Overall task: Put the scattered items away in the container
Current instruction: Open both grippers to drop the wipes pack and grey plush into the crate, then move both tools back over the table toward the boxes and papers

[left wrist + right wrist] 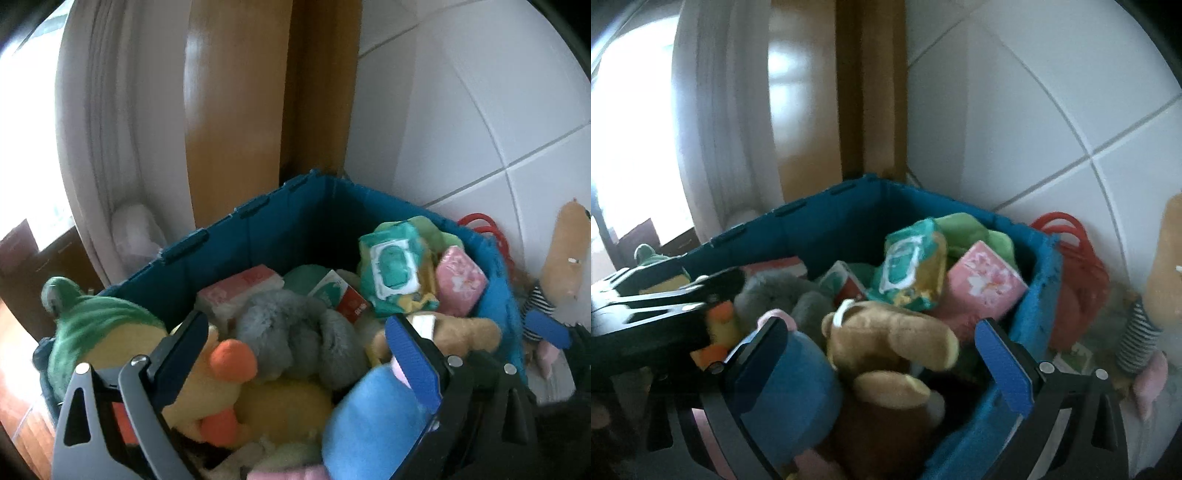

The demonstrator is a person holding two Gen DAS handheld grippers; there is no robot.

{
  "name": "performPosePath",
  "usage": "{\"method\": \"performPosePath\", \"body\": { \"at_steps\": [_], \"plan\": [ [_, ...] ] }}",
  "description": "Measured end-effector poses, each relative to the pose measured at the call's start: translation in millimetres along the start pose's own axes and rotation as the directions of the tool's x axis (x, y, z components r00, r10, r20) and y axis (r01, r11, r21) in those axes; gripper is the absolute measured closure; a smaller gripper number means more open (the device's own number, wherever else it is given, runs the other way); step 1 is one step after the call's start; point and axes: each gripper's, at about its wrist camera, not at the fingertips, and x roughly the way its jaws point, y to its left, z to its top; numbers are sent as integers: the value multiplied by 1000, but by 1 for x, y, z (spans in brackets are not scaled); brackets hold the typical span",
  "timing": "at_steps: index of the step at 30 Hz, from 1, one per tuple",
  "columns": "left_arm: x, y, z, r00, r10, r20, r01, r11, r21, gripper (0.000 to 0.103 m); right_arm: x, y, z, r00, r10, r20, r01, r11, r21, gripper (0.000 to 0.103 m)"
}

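A blue storage bin [258, 221] [827, 218] is full of soft toys and tissue packs. My left gripper [299, 343] is open above it, over a yellow duck plush [218, 373] and a grey plush [295, 332]. My right gripper [879, 354] is open above a brown plush [886, 336] and a blue plush [798, 384] in the bin. A wet-wipes pack [395, 269] [912, 269] and a pink tissue pack [460, 280] [982, 284] lie on top at the back right. A tan plush in a striped shirt [561, 254] [1141, 332] sits outside the bin on the right.
A green plush [96, 325] hangs over the bin's left edge. A red basket [1075, 273] stands right of the bin against the white tiled wall [480, 110]. A wooden door frame [236, 122] and white curtain [110, 129] are behind.
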Motion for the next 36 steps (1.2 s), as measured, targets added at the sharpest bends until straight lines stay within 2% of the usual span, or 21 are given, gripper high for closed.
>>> {"method": "performPosePath", "body": {
  "at_steps": [7, 14, 20, 22, 29, 36],
  "plan": [
    [-66, 6, -27, 997, -4, 77, 5, 1000, -17, 0, -50, -1, -21, 999, 15, 51, -16, 1000, 23, 0],
    [-133, 13, -59, 984, -81, 157, 89, 995, -46, 0, -110, -6, -55, 994, -10, 109, 5, 999, 43, 0],
    [-150, -3, -97, 988, -68, 142, 68, 998, 6, 0, -139, -14, -98, 994, -43, 101, 35, 996, 81, 0],
    [-150, -9, -111, 988, -87, 125, 87, 996, 10, 0, -144, -19, -115, 995, -57, 87, 48, 994, 96, 0],
    [-170, -47, -145, 984, -133, 117, 125, 989, 75, 0, -174, -51, -167, 993, -100, 62, 89, 983, 158, 0],
    [-192, -120, -178, 969, -230, 84, 217, 966, 137, 0, -224, -114, -222, 980, -195, 43, 181, 959, 217, 0]
  ]
}}
